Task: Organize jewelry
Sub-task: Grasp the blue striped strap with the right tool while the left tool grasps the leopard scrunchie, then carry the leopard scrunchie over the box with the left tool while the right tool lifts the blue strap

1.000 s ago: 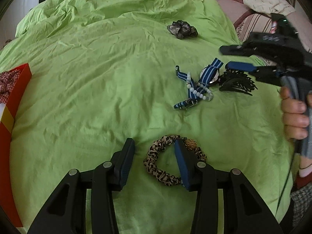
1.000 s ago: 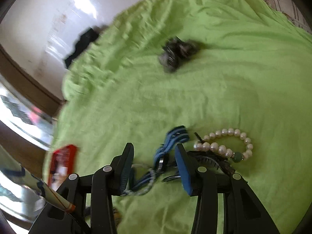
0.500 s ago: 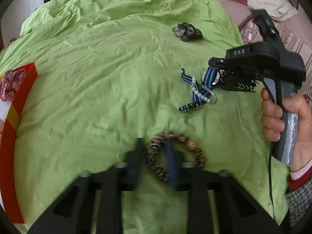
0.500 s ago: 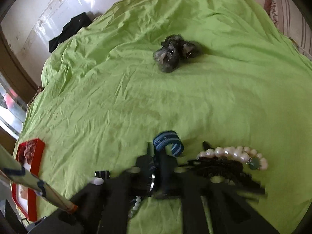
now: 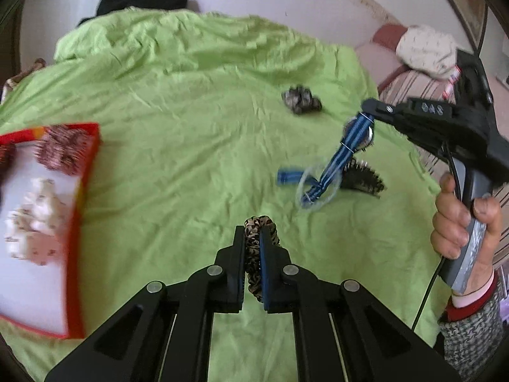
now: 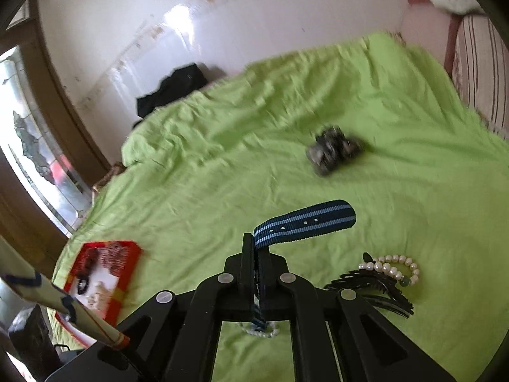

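My left gripper (image 5: 253,234) is shut on a leopard-print scrunchie (image 5: 260,222), which is lifted off the green bedspread (image 5: 191,146). To the right, my right gripper (image 5: 369,108) is held by a hand and is shut on a blue striped watch strap (image 5: 346,146). The strap hangs down with a blurred pale bead bracelet (image 5: 315,191) swinging around it. In the right wrist view the strap (image 6: 305,222) sticks out past the shut right gripper (image 6: 256,248), and beads (image 6: 259,331) dangle below it.
A pearl bracelet (image 6: 391,265) and a black feather hair clip (image 6: 369,289) lie on the bed. A grey scrunchie (image 5: 300,98) sits farther back. A red-rimmed box (image 5: 86,191) with several items is at the left. Pillows (image 5: 423,51) are at the far right.
Both grippers closed, the left on the leopard scrunchie and the right on the watch strap. Both then rose off the bed with their loads, and the red box came further into view.
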### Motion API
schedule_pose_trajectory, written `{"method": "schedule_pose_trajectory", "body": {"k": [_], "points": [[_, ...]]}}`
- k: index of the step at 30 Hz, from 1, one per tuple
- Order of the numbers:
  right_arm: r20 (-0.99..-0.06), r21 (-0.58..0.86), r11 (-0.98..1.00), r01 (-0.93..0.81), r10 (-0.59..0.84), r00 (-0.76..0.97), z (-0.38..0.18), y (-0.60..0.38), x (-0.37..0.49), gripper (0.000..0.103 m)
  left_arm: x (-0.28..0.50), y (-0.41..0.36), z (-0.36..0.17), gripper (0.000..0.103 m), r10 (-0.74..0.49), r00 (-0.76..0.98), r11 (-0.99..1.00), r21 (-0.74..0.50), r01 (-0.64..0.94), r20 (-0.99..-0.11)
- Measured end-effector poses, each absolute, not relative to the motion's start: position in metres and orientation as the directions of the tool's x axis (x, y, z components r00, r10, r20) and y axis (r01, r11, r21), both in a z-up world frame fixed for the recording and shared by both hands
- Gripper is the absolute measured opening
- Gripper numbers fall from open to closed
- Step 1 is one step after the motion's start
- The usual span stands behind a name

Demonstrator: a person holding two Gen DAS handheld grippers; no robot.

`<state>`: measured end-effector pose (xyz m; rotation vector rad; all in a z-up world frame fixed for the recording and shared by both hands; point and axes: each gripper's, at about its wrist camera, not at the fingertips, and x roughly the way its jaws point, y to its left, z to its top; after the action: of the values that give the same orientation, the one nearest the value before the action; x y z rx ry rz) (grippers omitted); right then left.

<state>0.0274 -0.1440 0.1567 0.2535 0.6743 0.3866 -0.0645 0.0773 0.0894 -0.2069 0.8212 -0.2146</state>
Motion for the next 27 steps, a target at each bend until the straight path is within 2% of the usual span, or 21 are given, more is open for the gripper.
{"method": "schedule_pose_trajectory", "body": {"k": [6, 12, 20, 27], "points": [[-0.466, 0.282, 0.915, -0.288, 0.393, 0.793, 0.197, -0.133, -0.018, 0.002, -0.093, 0.111, 0.123, 0.007, -0.220, 0.731, 0.962, -0.267, 0.053, -0.646], [-0.408, 0.275, 0.899, -0.340, 0.429, 0.806, 0.220, -0.116, -0.056, 0.002, -0.122, 0.153, 0.141, 0.007, -0.149, 0.775, 0.964, -0.263, -0.024, -0.615], [-0.420, 0.243, 0.866, -0.438, 0.501, 0.757, 0.223, -0.063, -0.088, 0.002, -0.144, 0.220, 0.150, 0.007, -0.039, 0.786, 0.957, -0.250, -0.148, -0.617], [-0.468, 0.220, 0.832, -0.509, 0.548, 0.694, 0.221, -0.008, -0.097, 0.002, -0.149, 0.276, 0.148, 0.007, 0.048, 0.783, 0.935, -0.248, -0.254, -0.621]]}}
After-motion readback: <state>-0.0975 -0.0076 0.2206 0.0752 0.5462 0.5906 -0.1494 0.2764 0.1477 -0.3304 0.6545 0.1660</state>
